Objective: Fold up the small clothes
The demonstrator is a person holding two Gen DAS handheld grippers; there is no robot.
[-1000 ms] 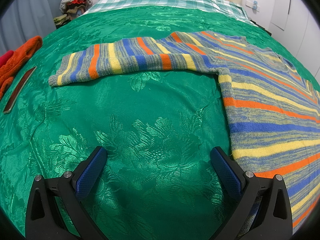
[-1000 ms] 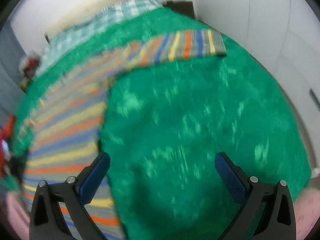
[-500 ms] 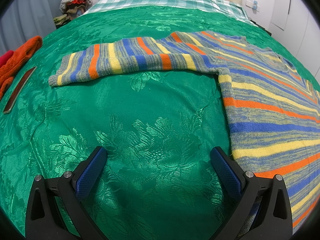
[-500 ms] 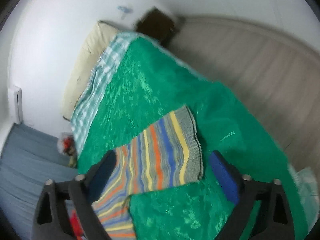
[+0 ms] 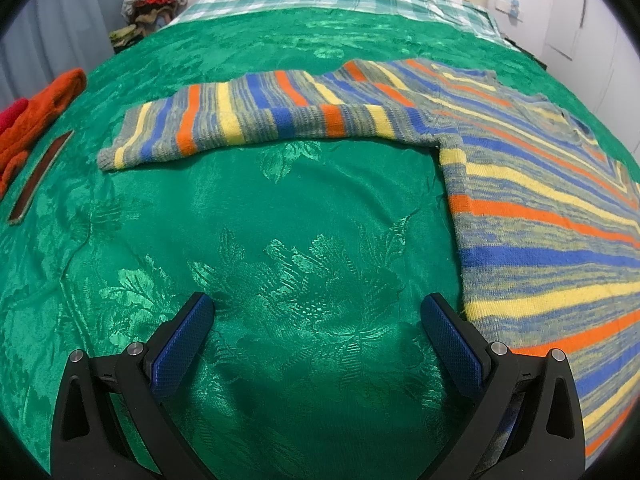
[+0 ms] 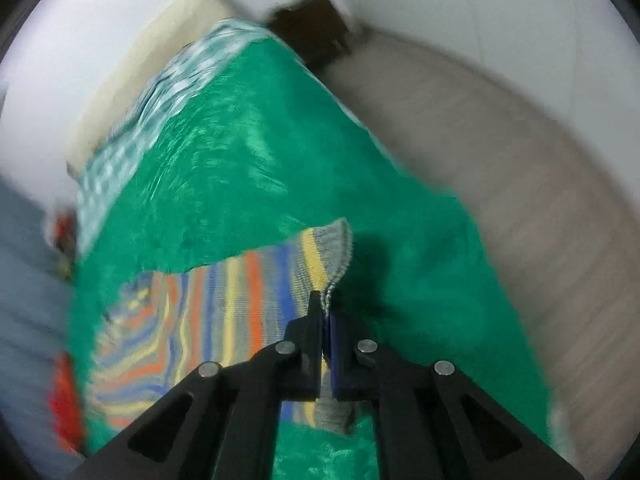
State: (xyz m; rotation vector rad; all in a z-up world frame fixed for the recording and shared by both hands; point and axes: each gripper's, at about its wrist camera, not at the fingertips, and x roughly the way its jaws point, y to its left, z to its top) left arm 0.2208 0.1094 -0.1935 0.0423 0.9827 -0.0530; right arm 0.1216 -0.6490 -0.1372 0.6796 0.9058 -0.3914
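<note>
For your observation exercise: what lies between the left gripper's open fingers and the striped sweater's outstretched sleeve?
Only bare green bedspread between left gripper and sleeve, in the left wrist view.

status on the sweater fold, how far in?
Early. Done: striped sweater laid flat on the green bedspread, left sleeve out. In hand: right gripper just closed on the other sleeve's cuff. Left: every fold; left gripper open, empty.

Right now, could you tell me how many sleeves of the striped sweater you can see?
2: one sleeve lies flat on the green bedspread ahead of the open left claw; the other sleeve's cuff is pinched in the right claw.
</note>
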